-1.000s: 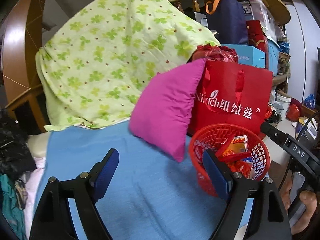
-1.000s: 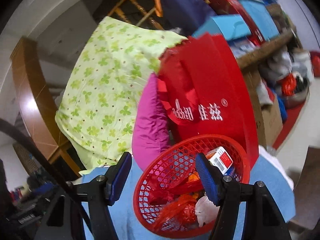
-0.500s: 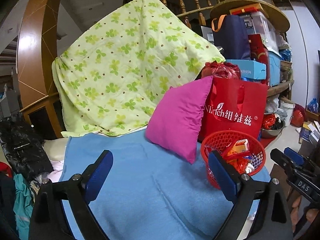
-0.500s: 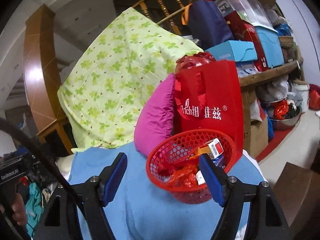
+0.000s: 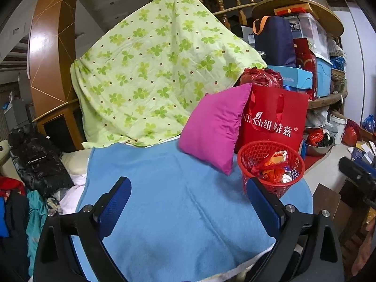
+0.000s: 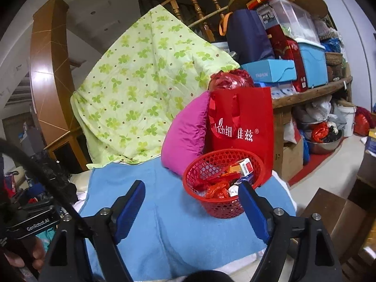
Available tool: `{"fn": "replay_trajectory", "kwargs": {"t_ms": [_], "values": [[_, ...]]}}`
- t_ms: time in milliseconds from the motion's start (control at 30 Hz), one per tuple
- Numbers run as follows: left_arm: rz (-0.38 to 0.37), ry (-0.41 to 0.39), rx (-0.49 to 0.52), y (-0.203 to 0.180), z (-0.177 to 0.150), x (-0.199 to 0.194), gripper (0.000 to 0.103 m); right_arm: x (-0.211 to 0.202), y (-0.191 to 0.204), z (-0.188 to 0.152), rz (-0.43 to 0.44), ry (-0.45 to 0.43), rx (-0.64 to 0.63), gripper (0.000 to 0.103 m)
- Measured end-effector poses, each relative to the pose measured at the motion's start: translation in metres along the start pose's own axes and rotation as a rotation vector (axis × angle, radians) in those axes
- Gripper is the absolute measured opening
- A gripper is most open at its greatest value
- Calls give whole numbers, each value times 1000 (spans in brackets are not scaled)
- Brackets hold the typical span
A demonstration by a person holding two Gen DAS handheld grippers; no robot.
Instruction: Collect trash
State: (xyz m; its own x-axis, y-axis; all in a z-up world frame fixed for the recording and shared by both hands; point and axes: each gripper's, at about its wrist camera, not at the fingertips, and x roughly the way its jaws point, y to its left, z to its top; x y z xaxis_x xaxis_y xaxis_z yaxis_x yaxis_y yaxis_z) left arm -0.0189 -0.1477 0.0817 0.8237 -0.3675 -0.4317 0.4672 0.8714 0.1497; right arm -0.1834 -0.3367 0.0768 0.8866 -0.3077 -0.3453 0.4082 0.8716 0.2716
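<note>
A red mesh basket (image 5: 270, 162) stands on the right end of a blue cloth (image 5: 176, 199). It holds red wrappers, a small carton and crumpled paper. In the right wrist view the basket (image 6: 223, 185) sits just ahead of the right finger. My left gripper (image 5: 188, 202) is open and empty, held back above the blue cloth. My right gripper (image 6: 191, 206) is open and empty, also back from the basket.
A magenta pillow (image 5: 213, 129) and a red gift bag (image 5: 275, 119) stand behind the basket. A green clover quilt (image 5: 152, 77) drapes the back. Shelves with boxes (image 6: 293, 54) fill the right. Dark clothes (image 5: 35, 162) lie left. A brown box (image 6: 329, 209) stands on the floor at right.
Both grippers have pulled back and away from the basket, so it looks smaller and more of the blue cloth shows. Both stay open and empty.
</note>
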Motion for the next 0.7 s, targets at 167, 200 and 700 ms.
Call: {"fn": "replay_trajectory", "kwargs": {"t_ms": [167,200,700], "values": [[32,-13,12,3,-1,-18,101,-24,9,4,9,-13,-13,88],[37,-14,13,4,-1,-21,101,-26,11,5,11,-14,-14,88],[84,-18,85,-17,7,-49,103,-52,9,12,-29,-46,-18,88]]}}
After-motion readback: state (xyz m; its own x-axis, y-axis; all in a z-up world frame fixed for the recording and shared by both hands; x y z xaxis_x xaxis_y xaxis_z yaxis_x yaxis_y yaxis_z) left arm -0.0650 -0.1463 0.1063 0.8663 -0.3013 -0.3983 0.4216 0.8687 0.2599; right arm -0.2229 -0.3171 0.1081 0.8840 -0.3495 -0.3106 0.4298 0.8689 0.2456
